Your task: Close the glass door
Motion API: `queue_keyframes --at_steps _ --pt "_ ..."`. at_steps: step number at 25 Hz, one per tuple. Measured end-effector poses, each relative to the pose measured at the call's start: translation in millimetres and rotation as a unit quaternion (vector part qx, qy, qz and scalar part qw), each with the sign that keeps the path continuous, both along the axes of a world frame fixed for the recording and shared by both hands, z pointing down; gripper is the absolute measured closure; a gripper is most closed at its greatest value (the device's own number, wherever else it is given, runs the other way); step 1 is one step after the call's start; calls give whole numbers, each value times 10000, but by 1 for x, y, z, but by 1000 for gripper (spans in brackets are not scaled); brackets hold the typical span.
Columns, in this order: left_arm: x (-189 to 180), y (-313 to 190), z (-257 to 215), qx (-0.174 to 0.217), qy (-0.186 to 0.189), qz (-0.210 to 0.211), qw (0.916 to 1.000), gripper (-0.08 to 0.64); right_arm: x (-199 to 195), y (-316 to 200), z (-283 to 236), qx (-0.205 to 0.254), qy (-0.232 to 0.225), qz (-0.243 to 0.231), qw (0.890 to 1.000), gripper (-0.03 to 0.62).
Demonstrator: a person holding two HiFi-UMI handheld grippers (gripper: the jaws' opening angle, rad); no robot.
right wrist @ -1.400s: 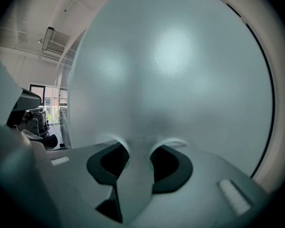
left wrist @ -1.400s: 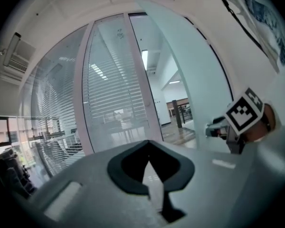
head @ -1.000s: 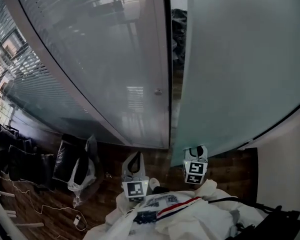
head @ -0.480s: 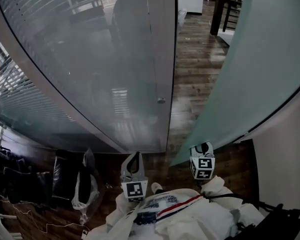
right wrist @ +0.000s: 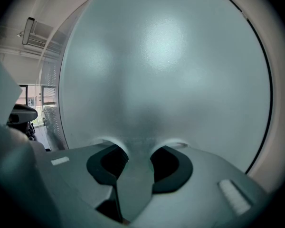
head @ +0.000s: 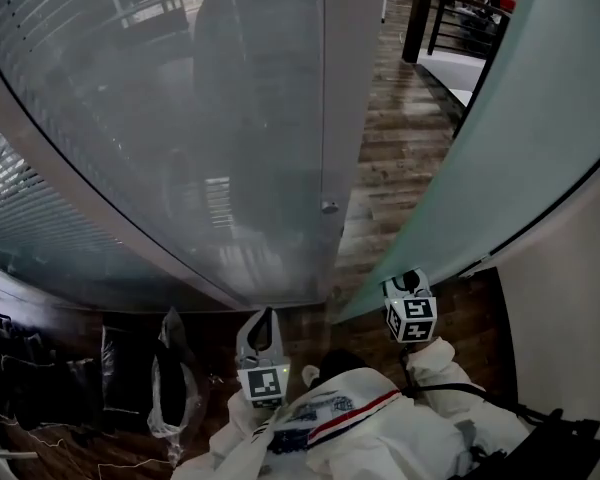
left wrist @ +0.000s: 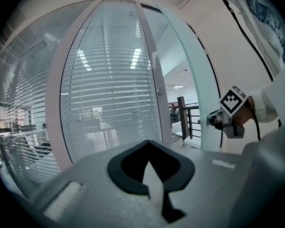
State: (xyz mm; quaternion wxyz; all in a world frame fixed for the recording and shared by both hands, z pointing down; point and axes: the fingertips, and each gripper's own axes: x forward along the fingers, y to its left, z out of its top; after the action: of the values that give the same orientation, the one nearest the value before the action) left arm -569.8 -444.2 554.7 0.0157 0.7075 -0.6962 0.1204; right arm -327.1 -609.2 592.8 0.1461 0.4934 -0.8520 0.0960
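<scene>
Glass door is a frosted teal panel swung open on the right of the head view. Its free edge slants from upper right down to its low corner, just left of the right hand-held gripper. Opposite stands the fixed glass wall with blinds behind it, ending in a pale vertical frame with a small round knob. Between frame and door edge the gap is wedge-shaped, narrow near the person and widening away from them over bare wooden floor. At its far end are a dark railing and a post. A white wall stands close to the right of the door. On the left, dark bags lie on the floor at the foot of the glass wall. The right hand-held gripper is held forward from a white sleeve and points at the door's frosted face low down, near the free edge. Its jaws stand partly apart with only glass seen through the gap. The tips are right up at the panel, and contact cannot be told. The left hand-held gripper is held low near the body, well apart from the door. It points about level toward the blinds and the frame, its jaw tips meet and it holds nothing.
</scene>
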Motion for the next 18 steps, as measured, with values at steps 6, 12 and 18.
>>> queue_keyframes --at_steps 6,12,18 --pt "22 -20 -3 3 -10 477 9989 558 -5 -10 0 54 -11 123 9999 456" --pt "16 -34 -23 121 -142 675 9975 558 -14 -9 -9 163 22 297 9994 456" --pt "0 -50 -32 129 -241 662 9974 558 -22 -11 -19 179 17 282 9994 456"
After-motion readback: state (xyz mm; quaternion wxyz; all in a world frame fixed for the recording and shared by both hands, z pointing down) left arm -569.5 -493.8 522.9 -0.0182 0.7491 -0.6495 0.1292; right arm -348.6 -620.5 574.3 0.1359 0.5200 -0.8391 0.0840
